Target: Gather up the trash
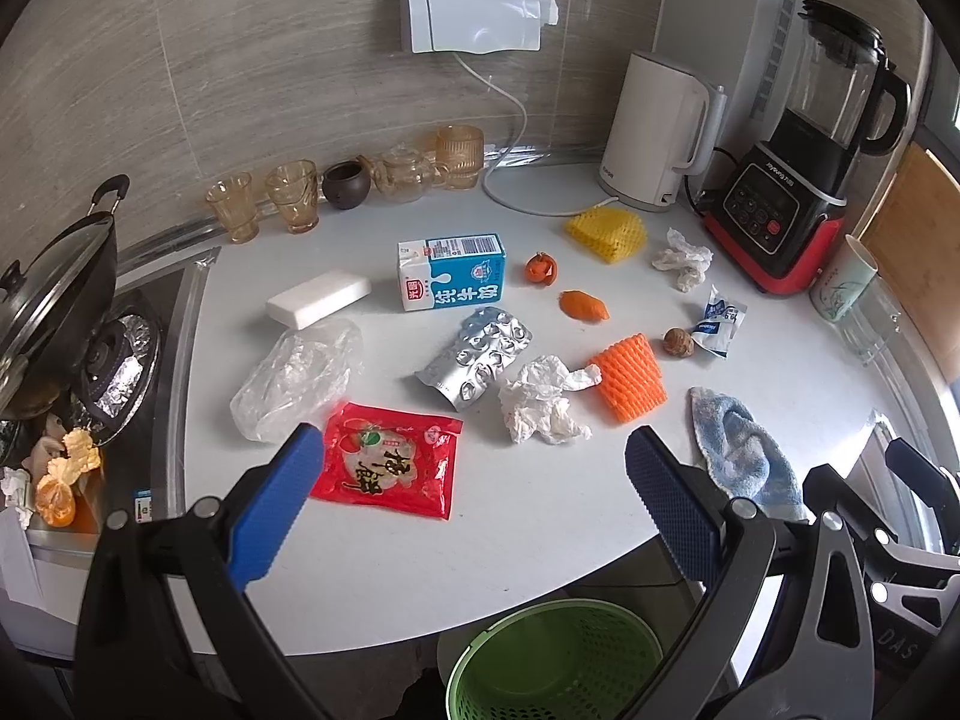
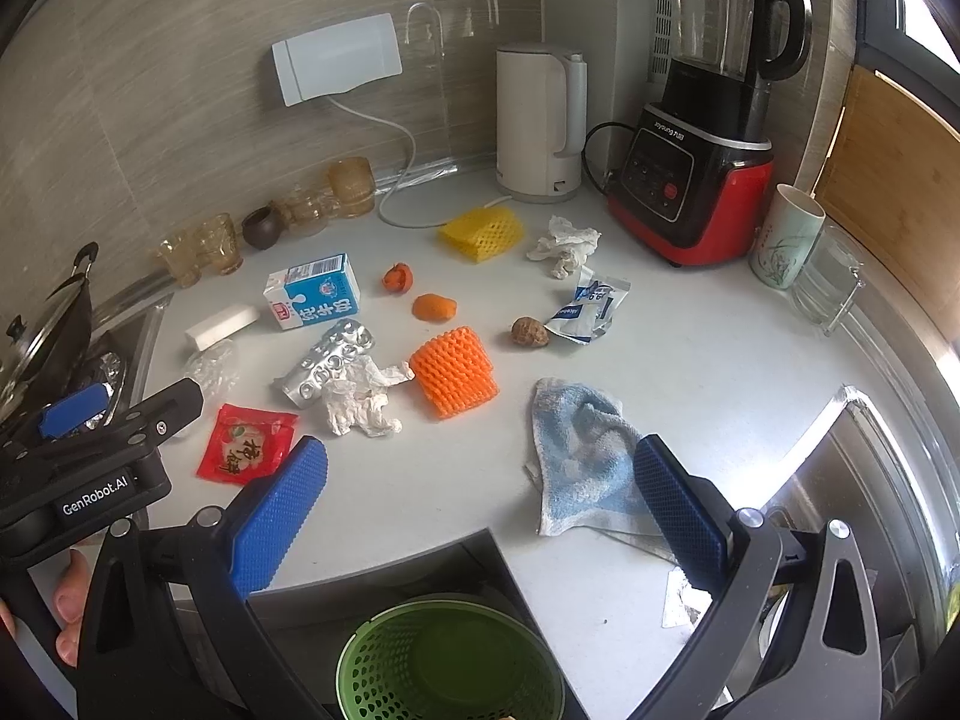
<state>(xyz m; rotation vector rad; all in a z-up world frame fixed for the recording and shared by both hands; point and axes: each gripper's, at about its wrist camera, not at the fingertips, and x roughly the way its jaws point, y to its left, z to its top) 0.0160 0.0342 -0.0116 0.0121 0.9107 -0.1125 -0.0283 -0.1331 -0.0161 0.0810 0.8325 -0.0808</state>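
Observation:
Trash lies scattered on the white counter [image 1: 540, 516]: a red snack packet [image 1: 390, 459], a crumpled tissue [image 1: 540, 399], a silver blister pack [image 1: 477, 357], a clear plastic bag [image 1: 300, 375], a blue milk carton [image 1: 450, 270] and an orange foam net [image 1: 630, 378]. My left gripper [image 1: 474, 492] hovers open above the counter's near edge, the red packet beside its left finger. My right gripper [image 2: 480, 510] is open too, with a blue towel [image 2: 582, 450] at its right finger. A green basket [image 2: 450, 660] stands below the counter edge, under both grippers.
A white kettle [image 1: 657, 132], a red and black blender [image 1: 798, 180], a mug [image 1: 843, 282] and several amber glasses [image 1: 294, 195] line the back and right. A lidded wok [image 1: 54, 300] sits on the stove at left. A person's hand [image 2: 69, 606] holds the left gripper.

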